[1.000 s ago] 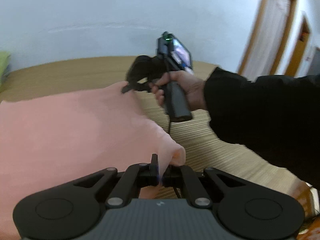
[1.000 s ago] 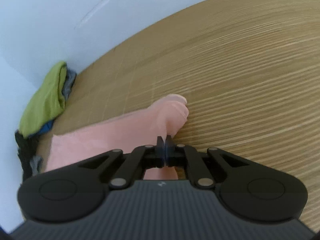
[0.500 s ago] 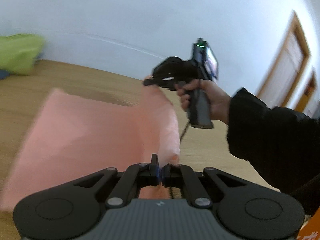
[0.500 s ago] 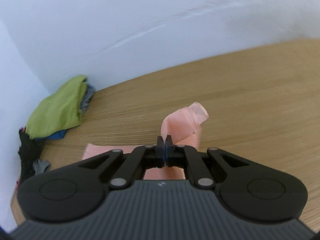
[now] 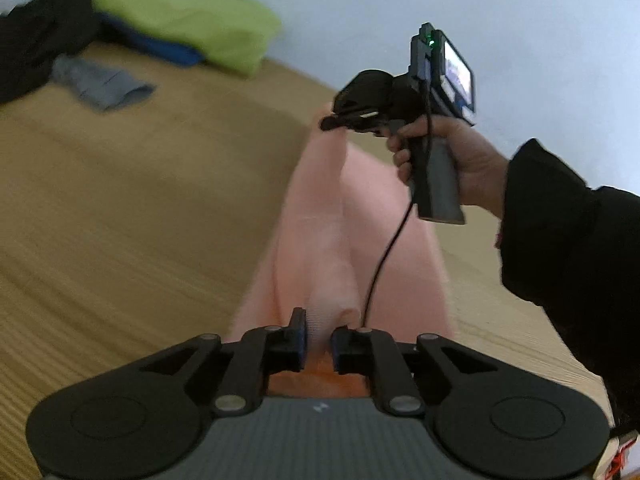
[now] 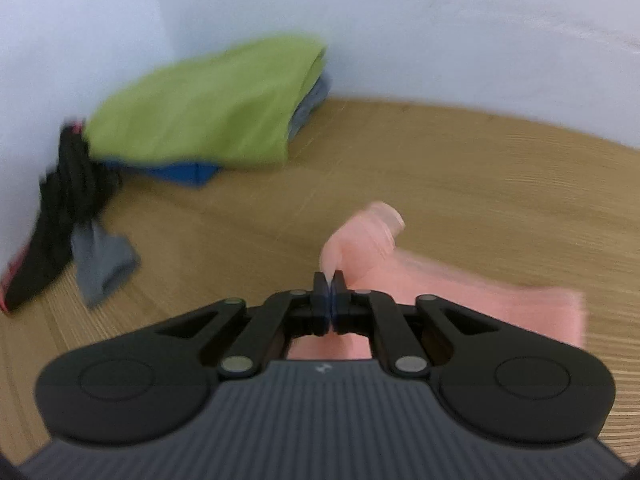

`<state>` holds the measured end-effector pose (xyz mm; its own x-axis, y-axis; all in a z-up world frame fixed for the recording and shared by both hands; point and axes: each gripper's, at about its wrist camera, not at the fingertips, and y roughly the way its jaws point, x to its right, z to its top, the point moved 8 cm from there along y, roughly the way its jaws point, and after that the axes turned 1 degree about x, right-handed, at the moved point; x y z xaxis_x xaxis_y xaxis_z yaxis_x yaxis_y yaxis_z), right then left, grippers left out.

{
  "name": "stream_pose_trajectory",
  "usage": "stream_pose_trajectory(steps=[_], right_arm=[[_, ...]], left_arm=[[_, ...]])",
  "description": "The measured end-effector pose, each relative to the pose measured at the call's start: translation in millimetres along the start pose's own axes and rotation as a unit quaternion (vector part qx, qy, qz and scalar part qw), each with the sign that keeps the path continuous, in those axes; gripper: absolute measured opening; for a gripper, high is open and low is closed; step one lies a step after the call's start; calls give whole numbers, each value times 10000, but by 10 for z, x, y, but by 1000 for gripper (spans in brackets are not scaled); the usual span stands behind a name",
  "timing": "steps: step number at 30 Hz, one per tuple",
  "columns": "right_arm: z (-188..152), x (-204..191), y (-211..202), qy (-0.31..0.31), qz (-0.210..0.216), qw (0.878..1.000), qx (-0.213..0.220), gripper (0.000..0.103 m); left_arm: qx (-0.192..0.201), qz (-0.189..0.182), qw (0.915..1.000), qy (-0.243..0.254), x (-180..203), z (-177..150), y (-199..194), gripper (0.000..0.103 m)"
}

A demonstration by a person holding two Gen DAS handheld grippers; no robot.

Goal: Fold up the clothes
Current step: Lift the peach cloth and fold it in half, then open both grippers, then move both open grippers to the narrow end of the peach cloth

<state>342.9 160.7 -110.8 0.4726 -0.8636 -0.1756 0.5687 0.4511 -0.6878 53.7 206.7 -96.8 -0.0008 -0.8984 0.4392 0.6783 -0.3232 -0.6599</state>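
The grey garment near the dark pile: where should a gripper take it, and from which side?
Probably the free end of the grey garment, reached from the open wooden surface. Its other end runs under the dark clothes, so that side is blocked.
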Motion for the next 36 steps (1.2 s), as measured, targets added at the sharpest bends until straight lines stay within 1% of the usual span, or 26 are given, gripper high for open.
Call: stream_pose_trajectory(steps=[2,4,6,8,9,11,13,14,16,19,20,22,25,26,28,30,33,36], right_arm=[[-101,-60,80,-16,-227,9995,-198,10],[-129,-70,80,89,-345,9991,-226,14],[-95,-4,-49,321,-256,9991,-93,20],[-52,75,-256,610,-40,9981,110,31],[-35,120,-370,741,45,9970,209,33],[-41,233,-609,934,94,9949,366,42],[-143,272,-785,991,62,9944,366,46],[-204,284,-866,1007,39,9943,350,46],[-427,311,-1016,903,-20,9957,191,46],[-932,358,-1330,771,-168,9969,-49,46],[-1111,396,-1427,830,-231,9962,-128,46],[-1454,508,-1600,1116,-334,9928,-297,46],[-1905,728,-1832,1797,-398,9813,-569,47],[-2006,797,-1897,2001,-394,9771,-608,47],[-2086,918,-2012,2391,-416,9689,-492,48],[-2065,1013,-2079,2609,-375,9640,-357,48],[-1999,1107,-2121,2604,-439,9644,-155,48],[-1855,1169,-2077,2406,-404,9697,157,49]], left_arm=[[-46,18,10000,-85,-111,-31,-16,18],[-24,72,9999,-77,-203,-81,-119,22],[11,146,9999,-78,-303,-89,-235,26],[-30,178,9998,-117,-381,-60,-257,30],[-67,191,9997,-135,-424,-38,-232,31],[-145,264,9995,-131,-487,-41,-205,31],[-191,289,9993,-106,-529,-54,-218,31],[-201,298,9993,-83,-537,-59,-221,32],[-209,314,9993,-25,-559,-50,-216,34],[-219,312,9993,67,-563,-9,-217,36],[-216,299,9993,95,-553,4,-225,37],[-216,278,9992,180,-520,33,-233,39],[-200,253,9989,346,-457,105,-218,40],[-182,245,9987,401,-433,134,-219,40],[-151,240,9983,500,-388,207,-188,41],[-128,185,9981,575,-328,309,-125,42],[-102,115,9968,785,-195,548,82,42],[-107,174,9942,1057,-66,871,424,43]])
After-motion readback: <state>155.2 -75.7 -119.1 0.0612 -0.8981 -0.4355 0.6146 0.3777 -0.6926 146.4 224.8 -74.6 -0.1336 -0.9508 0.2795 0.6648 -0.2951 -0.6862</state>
